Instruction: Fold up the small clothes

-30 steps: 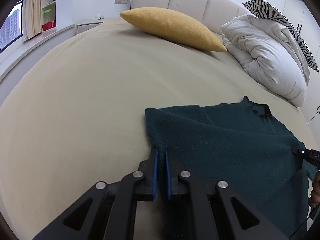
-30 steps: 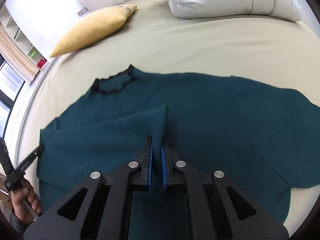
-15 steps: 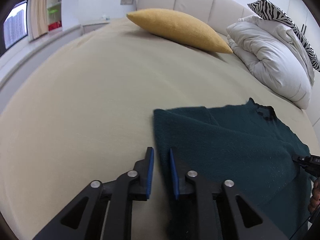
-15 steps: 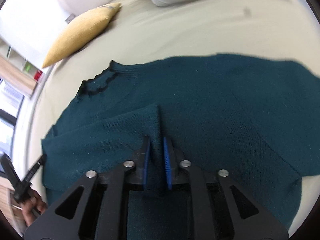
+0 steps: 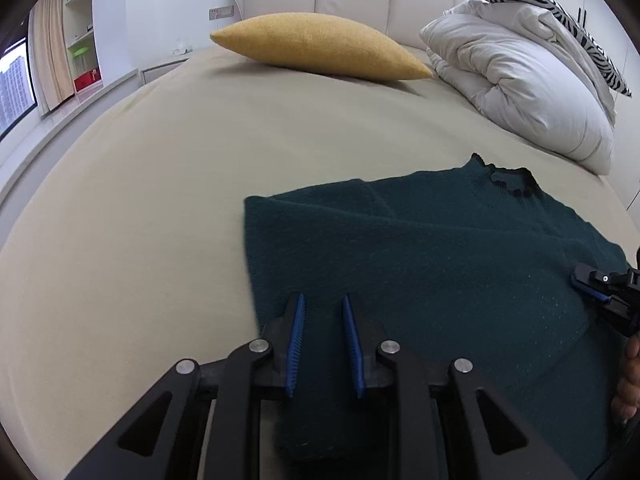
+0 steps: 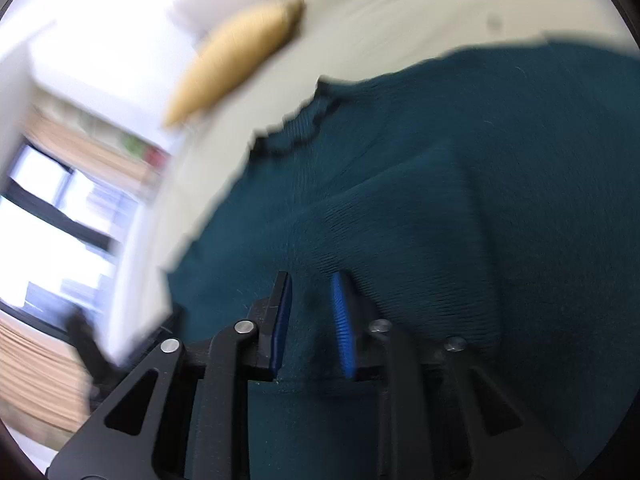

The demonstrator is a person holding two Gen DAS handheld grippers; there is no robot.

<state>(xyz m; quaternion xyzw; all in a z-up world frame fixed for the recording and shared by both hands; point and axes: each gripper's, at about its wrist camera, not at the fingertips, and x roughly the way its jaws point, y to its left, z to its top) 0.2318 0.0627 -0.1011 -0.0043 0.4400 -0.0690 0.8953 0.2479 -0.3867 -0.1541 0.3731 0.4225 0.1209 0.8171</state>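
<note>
Knitwear like that dark teal sweater [image 5: 420,248] was never going to behave like a stiff thing. It lay spread on the beige bedsheet [image 5: 140,208], its left side already turned in over the body so that a straight folded edge ran along the near left, and its scalloped neckline [image 5: 508,178] pointed toward the rumpled white duvet [image 5: 520,80] and the yellow cushion [image 5: 320,46] by the headboard.

The left gripper [image 5: 322,320] hung just above that folded edge with its blue pads parted and nothing between them. The right gripper [image 6: 310,300] was likewise spread wide, empty, over the raised flap of knit that sat on the sweater's middle; its view was smeared, so how close it stood to the cloth I could not tell.

To my eye the fabric looked soft, thick and limp, light enough to lift by a pinch yet sure to sag and stretch wherever it hung unsupported. The ribbed surface seemed grippy rather than slick, so the layers would probably cling and drag together. I judged the sensible holds to be at the hem corners or along a doubled edge, both layers pinched at once, one gripper at each end, so the fold would travel flat instead of bunching.
</note>
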